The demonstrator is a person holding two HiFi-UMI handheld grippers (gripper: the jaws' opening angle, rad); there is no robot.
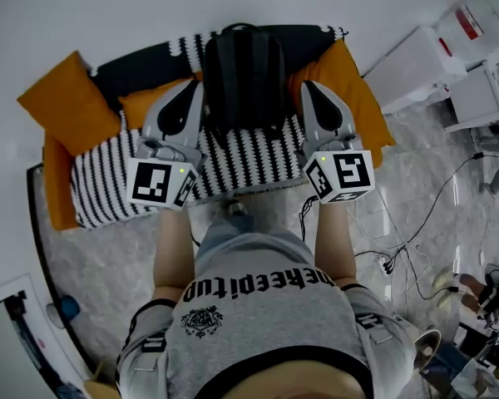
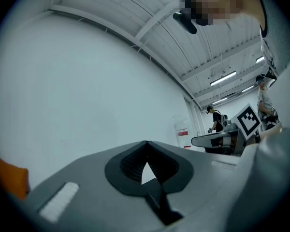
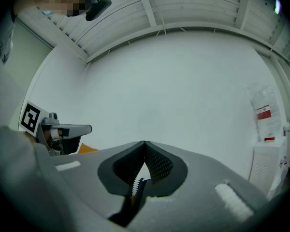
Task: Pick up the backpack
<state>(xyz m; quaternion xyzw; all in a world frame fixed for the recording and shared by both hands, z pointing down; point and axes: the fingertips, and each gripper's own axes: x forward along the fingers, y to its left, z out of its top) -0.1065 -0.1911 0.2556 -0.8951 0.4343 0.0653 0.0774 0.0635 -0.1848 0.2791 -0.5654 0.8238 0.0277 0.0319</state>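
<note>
Seen from above, a person in a grey shirt (image 1: 258, 306) stands right against the front edge of a sofa (image 1: 108, 181) with a black-and-white striped cover, holding one gripper in each hand. The only print large enough to read is the black lettering across the shirt, upside down in the head view, and it seems to include "keepitup". At least three orange cushions (image 1: 66, 98) lie on the sofa: one at its far left, one behind the left gripper and one at its right end. The left gripper (image 1: 196, 87) reaches over the seat just beside the left flank of the single black backpack (image 1: 241, 73). The backpack stands upright in the middle of the sofa against the backrest. Whether the gripper touches it cannot be told. Its jaws meet tip to tip with nothing between them. The right gripper (image 1: 307, 87) sits just beside the backpack's right flank, its jaws likewise closed and empty. Each gripper carries one marker cube (image 1: 160, 183). Marbled floor (image 1: 91, 256) lies open to the person's left. To the right, thin cables (image 1: 416, 231) trail across it. Beyond them stand white boxes (image 1: 424, 61), one with a red label (image 1: 470, 23) too small to read. The right gripper view shows a red-and-white notice (image 3: 264, 112) against the white wall, also illegible.
</note>
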